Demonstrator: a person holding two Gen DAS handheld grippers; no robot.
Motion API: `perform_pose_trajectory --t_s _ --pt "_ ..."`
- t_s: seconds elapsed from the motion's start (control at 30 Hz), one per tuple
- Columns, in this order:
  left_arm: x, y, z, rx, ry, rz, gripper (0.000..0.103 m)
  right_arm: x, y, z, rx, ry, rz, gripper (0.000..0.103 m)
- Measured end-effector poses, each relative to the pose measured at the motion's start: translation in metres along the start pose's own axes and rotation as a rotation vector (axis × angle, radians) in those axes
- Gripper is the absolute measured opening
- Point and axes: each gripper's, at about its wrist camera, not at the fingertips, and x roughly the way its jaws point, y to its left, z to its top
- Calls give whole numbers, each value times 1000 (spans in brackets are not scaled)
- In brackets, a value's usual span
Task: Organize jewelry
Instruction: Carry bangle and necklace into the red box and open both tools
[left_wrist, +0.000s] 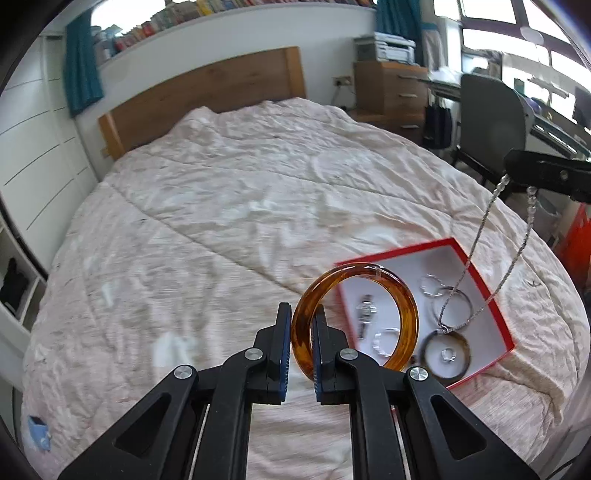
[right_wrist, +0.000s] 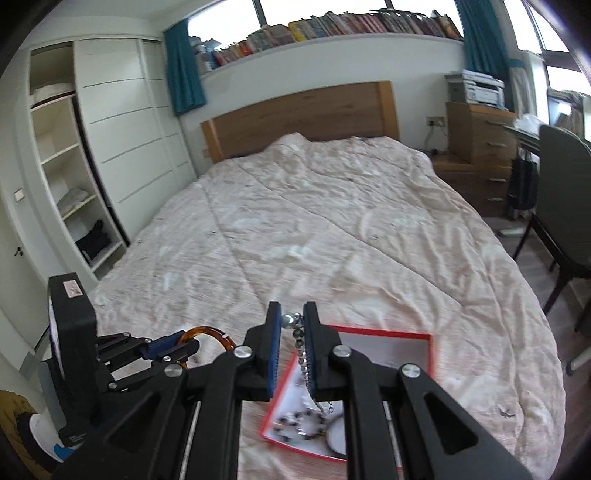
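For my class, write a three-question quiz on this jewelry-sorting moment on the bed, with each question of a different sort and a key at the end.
1. True or false: the left gripper is shut on an amber bangle.
2. Multiple choice: what hangs from the right gripper? A) a wristwatch B) a silver chain necklace C) a scarf
3. Fill in: the rest of the jewelry lies in an open ___ box with a white floor, on the quilted bedspread.

Key: 1 true; 2 B; 3 red.
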Motion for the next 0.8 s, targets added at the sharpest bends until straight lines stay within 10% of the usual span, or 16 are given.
perform_pose_trajectory --t_s 0.8 --pt "106 -73 -32 11 196 -87 10 65 -101 -86 160 185 -86 11"
